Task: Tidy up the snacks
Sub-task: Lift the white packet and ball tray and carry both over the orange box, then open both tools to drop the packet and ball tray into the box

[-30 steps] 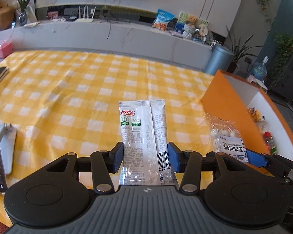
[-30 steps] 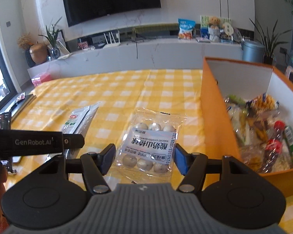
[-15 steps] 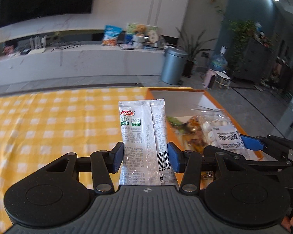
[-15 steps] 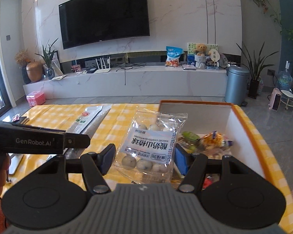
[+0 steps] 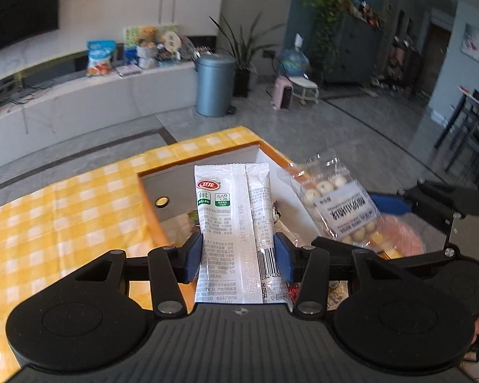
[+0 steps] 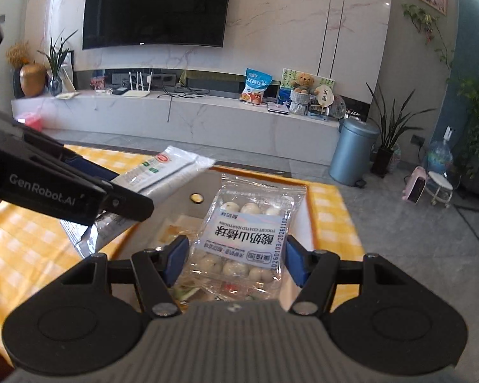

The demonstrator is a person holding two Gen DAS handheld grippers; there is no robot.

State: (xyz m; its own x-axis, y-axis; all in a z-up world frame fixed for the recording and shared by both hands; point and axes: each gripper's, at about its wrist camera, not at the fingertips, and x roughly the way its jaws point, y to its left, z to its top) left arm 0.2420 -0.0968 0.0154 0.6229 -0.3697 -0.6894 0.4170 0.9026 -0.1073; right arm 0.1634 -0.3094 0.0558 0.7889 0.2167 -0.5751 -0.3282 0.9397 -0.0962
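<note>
A bright living room here: a big dark television point(image 6: 156, 6) fills the upper left of the right wrist view, a long white marble console point(image 6: 175, 118) runs across the middle beneath it, and a grey-blue bin point(image 6: 351, 151) stands at centre right on the grey floor. In the lower half of both views, a yellow checked tablecloth point(image 5: 64, 210) carries an orange box point(image 5: 150, 210) with a white inside.

Left gripper point(image 5: 238, 255) at bottom centre of its own view, blue pads clamped on a white sachet point(image 5: 233, 223), gripping it by both edges! The sachet stands upright, red logo at the top, barcode low on its right side, right in front of the box's open top. From the right wrist view the same sachet pokes in from the left edge, slanting over the box's near left corner.

Right gripper point(image 6: 238, 260) at bottom centre, pads pressed to the sides of a clear pack of yogurt-coated balls point(image 6: 249, 239), blue-and-white label facing up. It hangs above the open box, with other wrapped snacks point(image 6: 191, 290) showing below it inside.
</note>
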